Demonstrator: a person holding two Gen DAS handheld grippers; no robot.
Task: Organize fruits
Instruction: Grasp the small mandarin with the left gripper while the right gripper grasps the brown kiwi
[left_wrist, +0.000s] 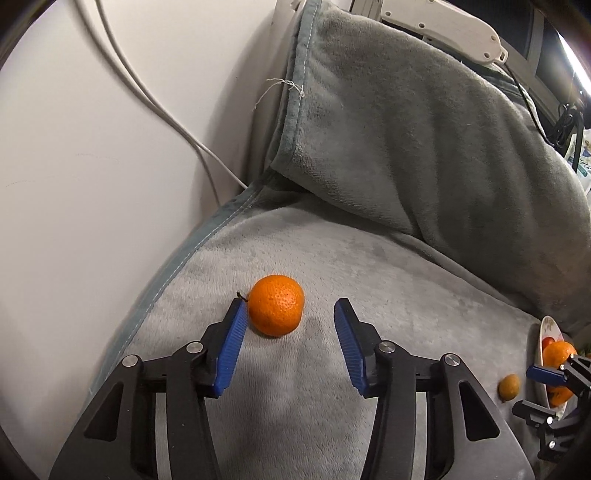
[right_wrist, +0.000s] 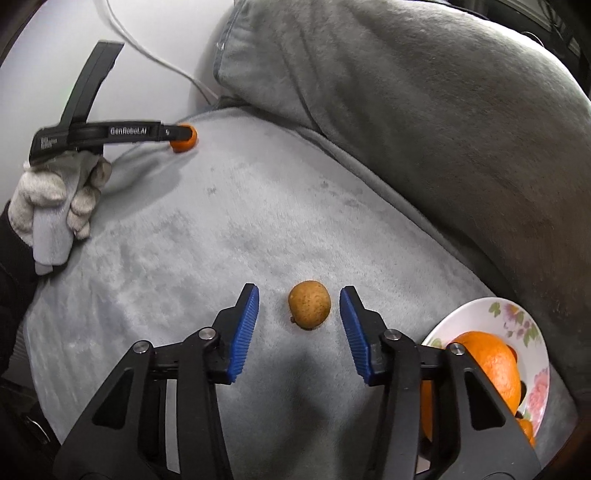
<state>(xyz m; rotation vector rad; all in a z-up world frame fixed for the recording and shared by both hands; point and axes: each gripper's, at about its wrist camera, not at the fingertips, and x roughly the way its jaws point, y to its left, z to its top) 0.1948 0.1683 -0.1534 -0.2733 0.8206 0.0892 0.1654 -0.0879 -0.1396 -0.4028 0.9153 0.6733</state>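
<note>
Closing both tools evenly is working best: the left gripper (left_wrist: 290, 314) is standing apart, its left pad touching the mandarin (left_wrist: 276, 305), while the right gripper (right_wrist: 299, 301) is bracketing the small brown fruit (right_wrist: 309, 304), gaps either side, plate (right_wrist: 476, 314) just right.

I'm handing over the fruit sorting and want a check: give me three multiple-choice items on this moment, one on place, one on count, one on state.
1. Where is the plate?
A. By the wall
B. Beside the right gripper, at its right
C. On the pillow

2. How many fruits lie loose on the blanket, off the plate?
A. One
B. Two
C. Four

3. How does the right gripper stand to the small brown fruit?
A. Clamped on it
B. Open, with a gap either side
C. Lifting it

Key: 1 B, its rim shows by the right finger. 2 B, the tangerine at the left gripper and the brown fruit. 3 B, neither pad touches it.
</note>
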